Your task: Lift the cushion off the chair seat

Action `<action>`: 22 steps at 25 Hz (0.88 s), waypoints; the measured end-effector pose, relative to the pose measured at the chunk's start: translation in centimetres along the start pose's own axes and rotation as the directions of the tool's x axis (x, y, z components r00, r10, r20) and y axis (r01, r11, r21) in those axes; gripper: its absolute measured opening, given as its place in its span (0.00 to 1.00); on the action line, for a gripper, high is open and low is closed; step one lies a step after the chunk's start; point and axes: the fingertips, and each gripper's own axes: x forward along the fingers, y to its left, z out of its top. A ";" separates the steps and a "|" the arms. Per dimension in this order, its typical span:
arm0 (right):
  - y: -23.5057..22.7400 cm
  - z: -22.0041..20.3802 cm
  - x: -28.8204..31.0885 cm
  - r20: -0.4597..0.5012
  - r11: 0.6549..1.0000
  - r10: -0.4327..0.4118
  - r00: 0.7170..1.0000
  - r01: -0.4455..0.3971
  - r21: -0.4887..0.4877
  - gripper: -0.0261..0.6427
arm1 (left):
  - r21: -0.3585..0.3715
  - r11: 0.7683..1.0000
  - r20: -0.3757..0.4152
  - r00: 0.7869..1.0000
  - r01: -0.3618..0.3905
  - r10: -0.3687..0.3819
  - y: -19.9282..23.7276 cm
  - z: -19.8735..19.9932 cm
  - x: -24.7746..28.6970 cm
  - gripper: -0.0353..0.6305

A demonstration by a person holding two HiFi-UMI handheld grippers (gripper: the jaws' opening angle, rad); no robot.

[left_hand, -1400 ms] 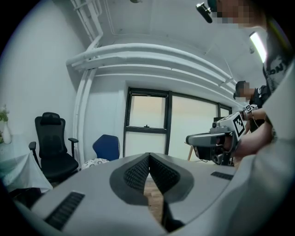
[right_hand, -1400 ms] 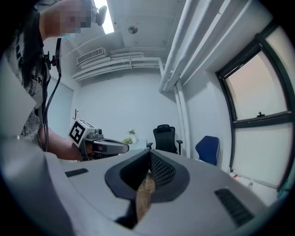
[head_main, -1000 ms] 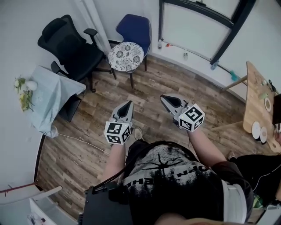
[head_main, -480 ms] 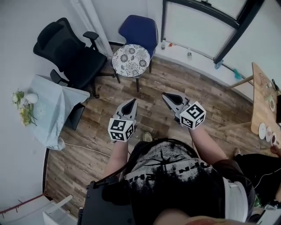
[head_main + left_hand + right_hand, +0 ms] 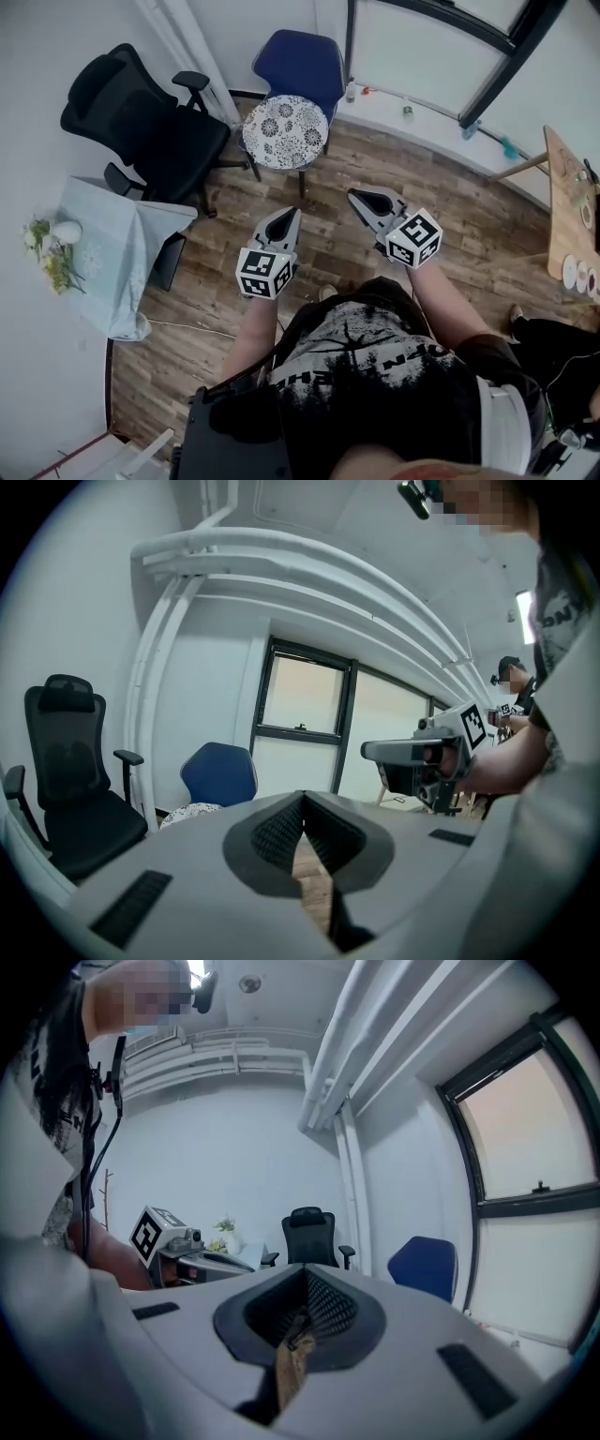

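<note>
A round white cushion with a dark floral print lies on the seat of a blue chair by the far wall. In the left gripper view the cushion shows low beside the blue chair. My left gripper and right gripper hover over the wood floor, short of the chair, pointing toward it. Both are shut with nothing between the jaws. The left gripper view also catches the right gripper. The right gripper view shows the blue chair; the cushion is hidden there.
A black office chair stands left of the blue chair. A small table with a pale blue cloth and flowers is at the left wall. A wooden table with dishes is at the right. A black case sits behind me.
Both grippers have moved forward over the floor toward the blue chair, staying shut. The chair and cushion now sit nearer in the head view.
</note>
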 end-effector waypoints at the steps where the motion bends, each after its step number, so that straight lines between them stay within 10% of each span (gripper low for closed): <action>1: -0.1 0.0 0.4 0.000 1.000 -0.002 1.000 0.002 0.001 0.06 | 0.001 1.000 0.000 1.000 0.002 -0.002 0.4 0.1 0.2 0.07; 22: -6.4 -0.7 8.0 -0.050 0.997 0.041 0.998 -0.038 0.060 0.06 | 0.005 0.999 -0.026 0.999 -0.045 0.046 8.4 2.0 5.5 0.07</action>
